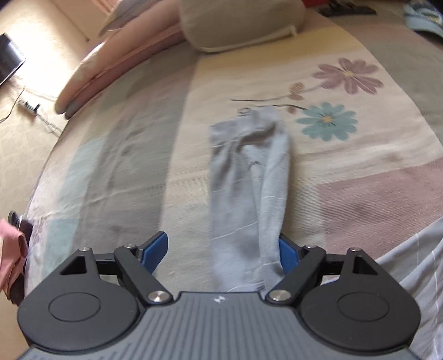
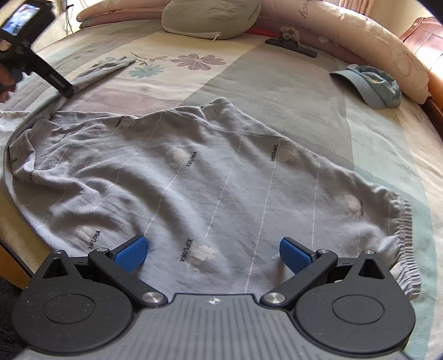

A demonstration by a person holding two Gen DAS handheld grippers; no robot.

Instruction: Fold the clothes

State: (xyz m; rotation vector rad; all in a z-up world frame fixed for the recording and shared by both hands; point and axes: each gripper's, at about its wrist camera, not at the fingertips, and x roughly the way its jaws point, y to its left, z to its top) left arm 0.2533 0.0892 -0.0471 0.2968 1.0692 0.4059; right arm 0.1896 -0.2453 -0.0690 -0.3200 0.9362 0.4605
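A grey garment (image 2: 177, 177) printed with small logos is spread flat on the patterned bedspread (image 2: 277, 91), its elastic hem at 4 o'clock in the right wrist view. One long sleeve (image 1: 246, 188) is stretched away toward 12 o'clock in the left wrist view, ending beside the printed flowers. The left tool (image 1: 224, 249) is held wide open astride the sleeve's near end, the cloth lying against the right-hand pad, unpinched. The right tool (image 2: 213, 252) is likewise spread open above the garment's body, nothing gripped. A blue cap (image 2: 368, 85) is seen at 2 o'clock, a grey cushion (image 2: 213, 16) at 12.
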